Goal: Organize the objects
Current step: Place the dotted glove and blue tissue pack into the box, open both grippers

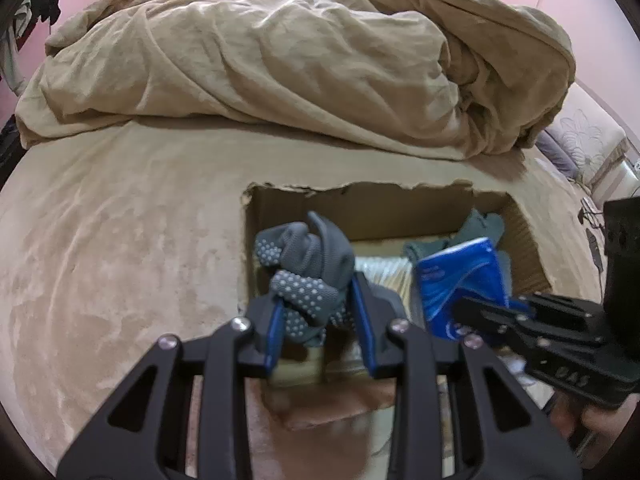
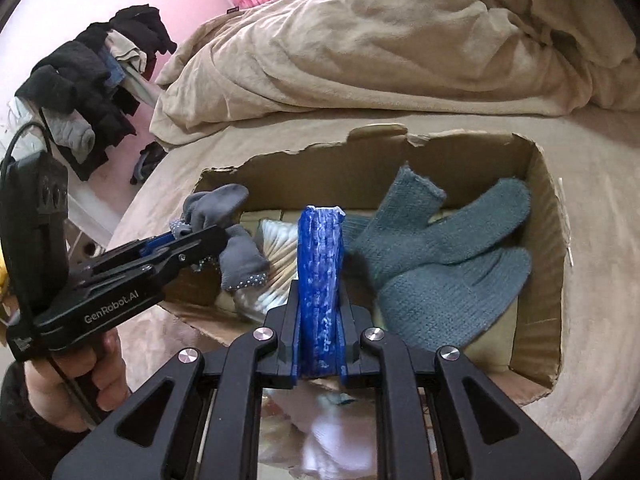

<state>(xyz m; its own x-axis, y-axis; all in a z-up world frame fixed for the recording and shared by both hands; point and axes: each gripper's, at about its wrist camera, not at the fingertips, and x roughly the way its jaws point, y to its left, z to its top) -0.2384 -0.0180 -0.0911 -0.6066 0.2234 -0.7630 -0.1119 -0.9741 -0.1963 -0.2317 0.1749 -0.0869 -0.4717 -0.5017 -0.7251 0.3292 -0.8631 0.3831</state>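
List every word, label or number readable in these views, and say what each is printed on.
"GenRobot.AI": white print on the side of the left gripper.
Letters embossed on the right gripper body: too blurred to read.
White print on the blue packet held in the right gripper's jaws: too small and creased to read.
Small white mark at the left gripper's rear: unreadable.

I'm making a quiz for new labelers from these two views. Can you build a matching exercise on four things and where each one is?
Things:
1. dotted grey socks
2. blue packet
3. green knit gloves
4. tan blanket

Places:
A. lying in the cardboard box
B. held by the right gripper
C. heaped on the bed beyond the box
D. held by the left gripper

Pairs: 1-D, 2-B, 3-A, 4-C
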